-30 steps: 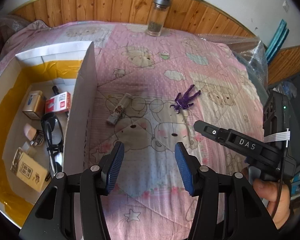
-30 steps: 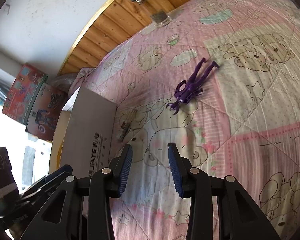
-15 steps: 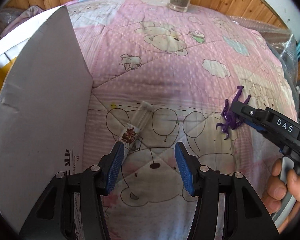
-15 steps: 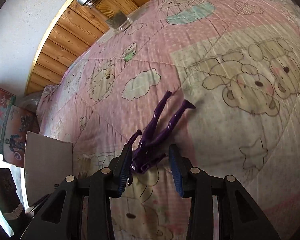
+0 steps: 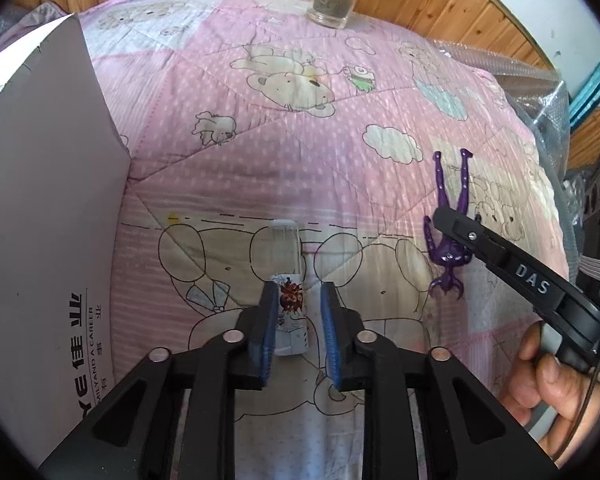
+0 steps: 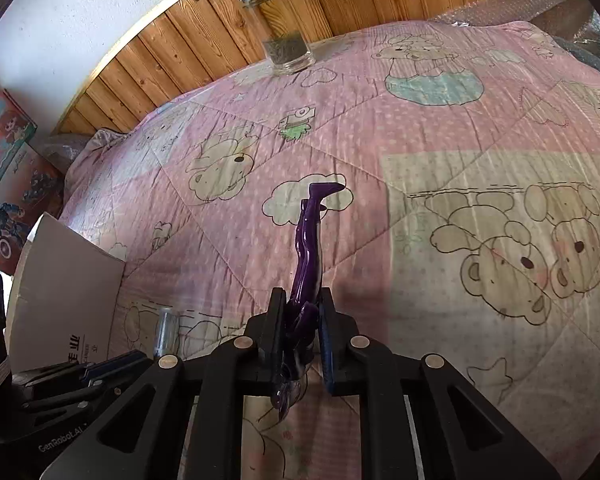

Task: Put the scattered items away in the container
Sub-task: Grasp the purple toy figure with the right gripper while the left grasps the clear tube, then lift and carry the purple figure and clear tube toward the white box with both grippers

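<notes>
Now the left hand-held gripper is closing around a small clear tube on the bed beside the box; the right hand-held gripper pinches a purple figure.

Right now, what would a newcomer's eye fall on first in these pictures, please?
Probably the glossy purple figurine, clamped in the right tool above the pink bear-print quilt. Next, the small clear tube lying between the closing jaws of the left tool, beside the cardboard box wall.
</notes>
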Motion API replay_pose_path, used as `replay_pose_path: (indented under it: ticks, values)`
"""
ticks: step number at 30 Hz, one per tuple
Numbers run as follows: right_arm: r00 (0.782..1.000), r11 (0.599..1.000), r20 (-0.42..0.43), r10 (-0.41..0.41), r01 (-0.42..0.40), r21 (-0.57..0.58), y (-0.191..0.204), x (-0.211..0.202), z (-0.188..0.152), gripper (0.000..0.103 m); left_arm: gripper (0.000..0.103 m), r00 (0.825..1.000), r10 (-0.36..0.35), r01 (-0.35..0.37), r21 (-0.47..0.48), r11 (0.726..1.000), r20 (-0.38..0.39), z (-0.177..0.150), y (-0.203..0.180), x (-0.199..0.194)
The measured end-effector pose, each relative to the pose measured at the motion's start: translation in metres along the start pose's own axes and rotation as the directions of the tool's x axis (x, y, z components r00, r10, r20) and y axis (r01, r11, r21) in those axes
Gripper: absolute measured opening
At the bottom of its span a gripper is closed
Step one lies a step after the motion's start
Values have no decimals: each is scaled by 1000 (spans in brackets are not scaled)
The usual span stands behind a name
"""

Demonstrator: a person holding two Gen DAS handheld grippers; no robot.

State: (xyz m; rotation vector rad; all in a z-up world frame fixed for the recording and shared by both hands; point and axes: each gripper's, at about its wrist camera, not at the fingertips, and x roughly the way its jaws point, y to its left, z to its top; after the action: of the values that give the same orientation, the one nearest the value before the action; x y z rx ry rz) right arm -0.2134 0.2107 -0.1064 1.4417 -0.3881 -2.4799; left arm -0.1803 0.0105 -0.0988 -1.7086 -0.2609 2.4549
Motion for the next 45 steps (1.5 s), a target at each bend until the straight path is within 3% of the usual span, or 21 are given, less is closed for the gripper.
replay_pose_path:
  ticks: [1, 4, 6, 7, 9, 15, 25, 45]
  values:
    - [1000, 1000, 1, -2, 2, 1, 0, -5, -1, 16, 47, 1000, 27, -27, 3, 1000, -3, -1, 0, 3]
    - [999, 999, -18, -28, 28, -18, 2, -3, -6, 17, 48, 996, 85, -85, -3, 996, -32, -3, 1, 17]
    - [998, 999, -49, -37, 36, -15, 0, 10, -12, 20, 48, 995, 102, -102, 32, 994, 1, -5, -2, 16]
    - [1000, 1000, -13, -25, 24, -19, -1, 9, -15, 21, 43, 993, 118, -119, 49, 992, 8, -5, -4, 16]
    - [999, 999, 5, -35, 35, -42, 2, 12, -16, 20, 23, 990, 141, -141, 71, 987, 13, -6, -5, 15]
    - [1000, 999, -2, 16, -16, 28, -7, 4, -21, 17, 19, 998, 54, -54, 13, 998, -30, -9, 2, 6]
    - [996, 993, 21, 92, -93, 72, 5, -28, -41, 17, 19, 1000, -25, 26, 43, 999, -18, -30, -27, -23]
    - [996, 995, -1, 92, -92, 29, 31, -62, -96, 17, 19, 998, -61, 60, 72, 996, 10, -91, -29, -73]
